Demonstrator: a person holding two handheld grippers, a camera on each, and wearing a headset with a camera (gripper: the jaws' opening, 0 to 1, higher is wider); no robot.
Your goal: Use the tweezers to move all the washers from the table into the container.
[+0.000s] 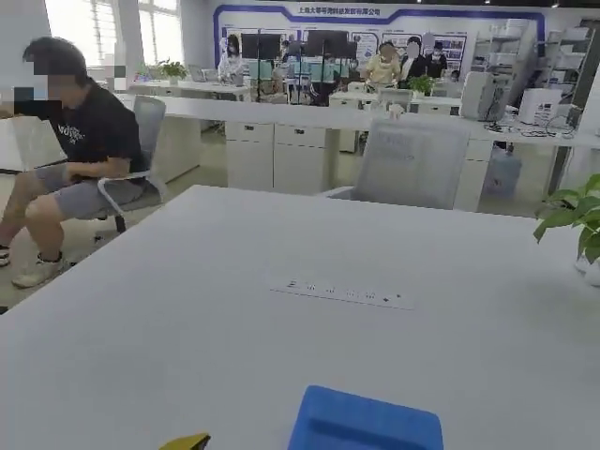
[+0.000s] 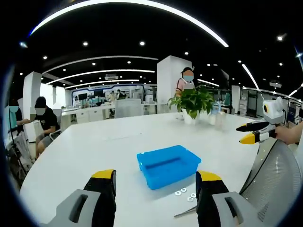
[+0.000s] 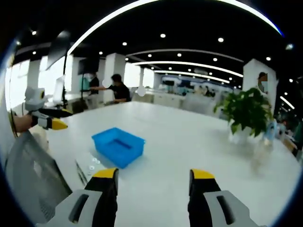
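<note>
Around the blue plastic container (image 2: 168,165), much bare white table (image 2: 85,151) is stretching free toward the far edge. A few silver washers (image 2: 185,193) are lying just beside its nearer wall, tweezers (image 2: 184,213) near them. The left gripper (image 2: 156,175) and the right gripper (image 3: 154,173) are holding jaws spread wide, gripping nothing.

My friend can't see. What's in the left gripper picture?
A blue container sits on a white table just ahead of the open left gripper, with small washers beside it. The right gripper hangs at the right edge, and a potted plant stands farther back.
</note>
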